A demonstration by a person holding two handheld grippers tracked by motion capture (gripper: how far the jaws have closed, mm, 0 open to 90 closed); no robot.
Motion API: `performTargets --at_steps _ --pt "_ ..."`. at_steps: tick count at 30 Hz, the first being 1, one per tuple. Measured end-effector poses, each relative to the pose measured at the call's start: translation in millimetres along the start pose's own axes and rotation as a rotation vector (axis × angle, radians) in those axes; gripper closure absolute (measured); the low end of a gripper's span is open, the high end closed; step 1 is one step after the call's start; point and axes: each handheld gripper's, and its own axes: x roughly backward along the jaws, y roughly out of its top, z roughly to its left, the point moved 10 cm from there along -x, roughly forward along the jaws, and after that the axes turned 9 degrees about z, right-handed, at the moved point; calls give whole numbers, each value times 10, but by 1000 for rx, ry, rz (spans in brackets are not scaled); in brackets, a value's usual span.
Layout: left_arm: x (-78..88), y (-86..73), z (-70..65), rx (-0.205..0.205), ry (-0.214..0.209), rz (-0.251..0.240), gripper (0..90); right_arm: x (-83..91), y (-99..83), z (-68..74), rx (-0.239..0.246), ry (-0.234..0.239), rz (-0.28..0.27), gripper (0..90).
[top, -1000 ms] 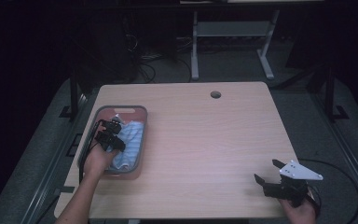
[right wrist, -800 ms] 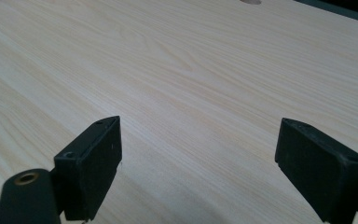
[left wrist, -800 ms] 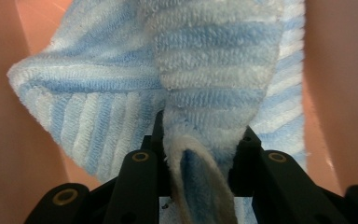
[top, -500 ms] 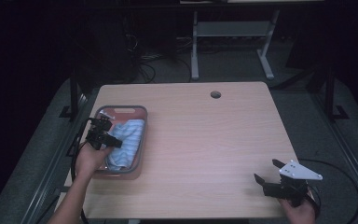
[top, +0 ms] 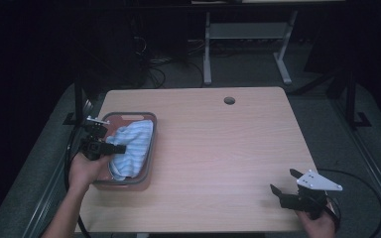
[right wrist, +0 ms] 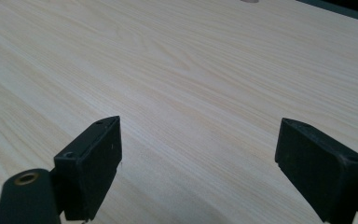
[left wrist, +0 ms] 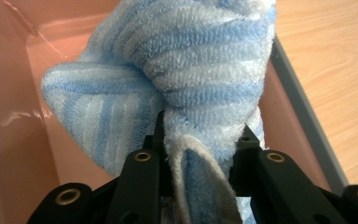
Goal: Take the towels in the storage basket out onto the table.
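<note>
the towel [top: 131, 148], blue and white striped terry, lies bunched in the pink bin [top: 149, 148] at the left side of the table [top: 218, 144]. in the high view it fills most of the bin's middle and near part, with a strip of bare pink floor left at the far end. in the left gripper view a thick fold of the towel [left wrist: 200, 79] rises between the two black jaws, and the cloth bulges out above and beside them, a hemmed edge hanging down in the gap. the bin's pink wall [left wrist: 9, 116] runs along the left of that view and its grey rim [left wrist: 303, 112] along the right, with bare wood beyond.

the left gripper [top: 116, 148] is clamped on the towel: its jaws are drawn in against the fold from both sides, pinching it. the jaws have just been closing, with the towel between them. the gripper sits over the bin's left edge, jaws pointing right across the bin, held by the left hand [top: 82, 171] whose forearm comes up from the bottom left.

the right gripper [top: 284, 181] is well apart from the bin, near the table's right front corner, in the right hand [top: 320, 223]. its jaws stand wide apart with nothing between them; in the right gripper view [right wrist: 198, 154] bare wood grain lies between and beyond them.

a round cable hole [top: 229, 100] sits near the far edge.
</note>
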Motion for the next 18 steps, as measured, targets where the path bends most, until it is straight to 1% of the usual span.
performTargets --at_steps 1,2,3,6,9,10,11,14,18 --pt "0 0 0 0 0 0 700 0 0 0 0 0 0 142" --pt "40 9 -1 7 -13 -15 700 2 -1 -2 0 -2 0 142" --pt "40 9 -1 7 -13 -15 700 2 -1 -2 0 -2 0 142" --pt "116 36 -26 13 -43 -37 700 6 5 -2 4 -2 -2 141" --pt "161 58 -30 13 -42 -50 700 10 13 -4 6 -4 -7 142" --pt "183 71 -35 14 -45 -57 699 10 14 -4 6 -4 -7 142" --pt "204 82 -44 12 -59 -62 697 9 12 -2 7 -4 -6 142" --pt "233 87 -29 9 -55 -66 696 11 15 -3 5 -7 -8 142" --pt "285 96 -7 21 -61 -82 697 9 16 -2 3 -6 -7 142"
